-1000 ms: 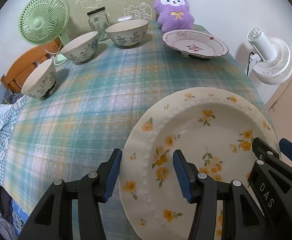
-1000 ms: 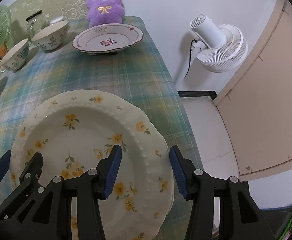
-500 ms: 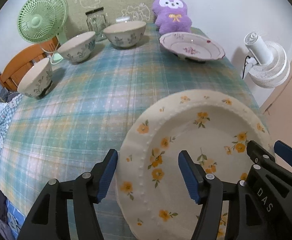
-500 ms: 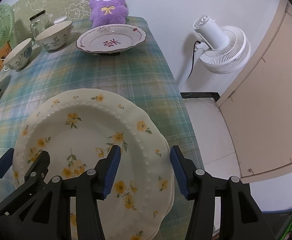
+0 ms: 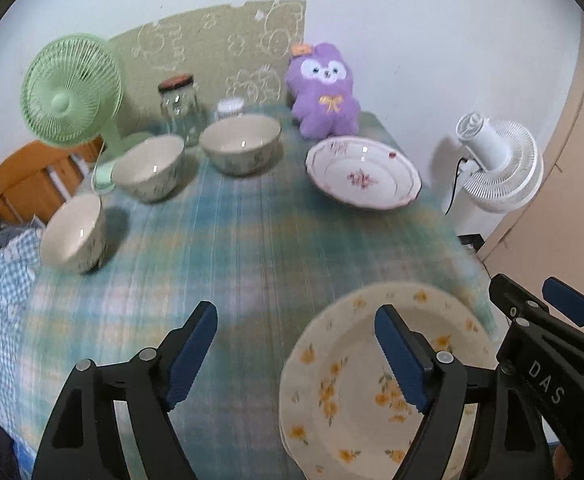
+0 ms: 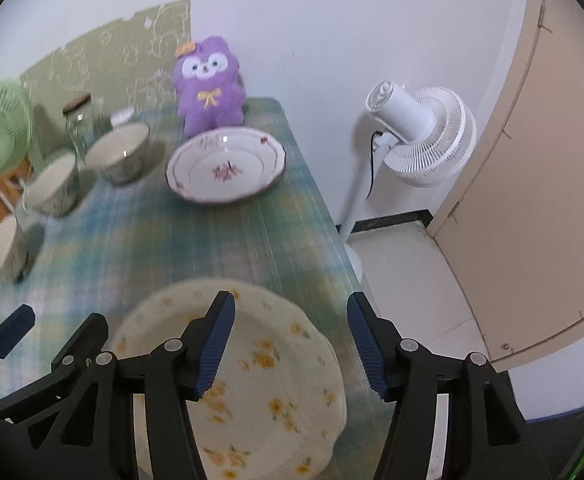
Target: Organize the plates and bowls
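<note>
Three bowls [image 5: 149,168] stand along the counter's [image 5: 251,240] far left in the left wrist view, with the pink-flowered plate [image 5: 363,178] far right. Left tongs [image 5: 296,354] gape wide, empty, above the yellow-flowered plate [image 5: 352,392] at the near right edge.

Right wrist view: right tongs [image 6: 289,346] spread open, holding nothing, over that plate's [image 6: 267,380] right rim.

Open tablecloth [image 5: 259,248] lies between bowls [image 5: 147,168] and plates [image 5: 362,176].
</note>
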`<state>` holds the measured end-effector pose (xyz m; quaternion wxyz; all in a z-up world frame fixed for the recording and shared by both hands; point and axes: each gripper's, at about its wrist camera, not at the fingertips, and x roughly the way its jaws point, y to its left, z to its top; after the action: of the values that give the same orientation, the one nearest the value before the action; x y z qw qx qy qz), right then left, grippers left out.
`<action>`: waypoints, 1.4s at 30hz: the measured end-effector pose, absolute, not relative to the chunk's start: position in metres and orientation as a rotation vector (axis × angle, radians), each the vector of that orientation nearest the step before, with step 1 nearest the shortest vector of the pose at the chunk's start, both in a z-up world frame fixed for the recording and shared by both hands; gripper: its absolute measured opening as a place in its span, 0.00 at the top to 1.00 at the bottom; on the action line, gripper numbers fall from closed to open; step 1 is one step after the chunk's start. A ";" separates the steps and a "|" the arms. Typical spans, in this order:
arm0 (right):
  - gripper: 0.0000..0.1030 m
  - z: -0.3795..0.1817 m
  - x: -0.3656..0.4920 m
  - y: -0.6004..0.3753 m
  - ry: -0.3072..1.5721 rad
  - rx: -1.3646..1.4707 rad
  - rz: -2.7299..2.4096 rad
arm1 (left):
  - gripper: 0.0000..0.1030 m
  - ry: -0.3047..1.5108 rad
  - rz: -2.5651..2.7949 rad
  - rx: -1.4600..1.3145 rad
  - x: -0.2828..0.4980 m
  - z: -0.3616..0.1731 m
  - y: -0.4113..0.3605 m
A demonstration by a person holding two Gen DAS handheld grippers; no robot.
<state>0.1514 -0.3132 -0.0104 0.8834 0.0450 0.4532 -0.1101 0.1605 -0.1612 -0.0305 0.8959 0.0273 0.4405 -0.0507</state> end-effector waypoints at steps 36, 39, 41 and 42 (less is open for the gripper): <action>0.39 -0.018 0.337 -0.361 0.884 0.093 -0.047 | 0.14 0.860 -0.012 0.010 0.325 -0.041 -0.217; 0.39 -0.032 0.356 -0.363 0.892 0.097 -0.041 | 0.15 0.856 0.001 0.019 0.339 -0.051 -0.218; 0.39 -0.040 0.365 -0.363 0.893 0.095 -0.037 | 0.17 0.861 0.005 0.020 0.348 -0.058 -0.219; 0.39 -0.045 0.370 -0.363 0.897 0.092 -0.036 | 0.18 0.868 0.012 0.025 0.354 -0.063 -0.220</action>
<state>0.3697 -0.3625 -0.0446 0.8998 0.0443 0.4336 -0.0173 0.3541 -0.2199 -0.0635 0.9073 0.0120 0.4204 0.0057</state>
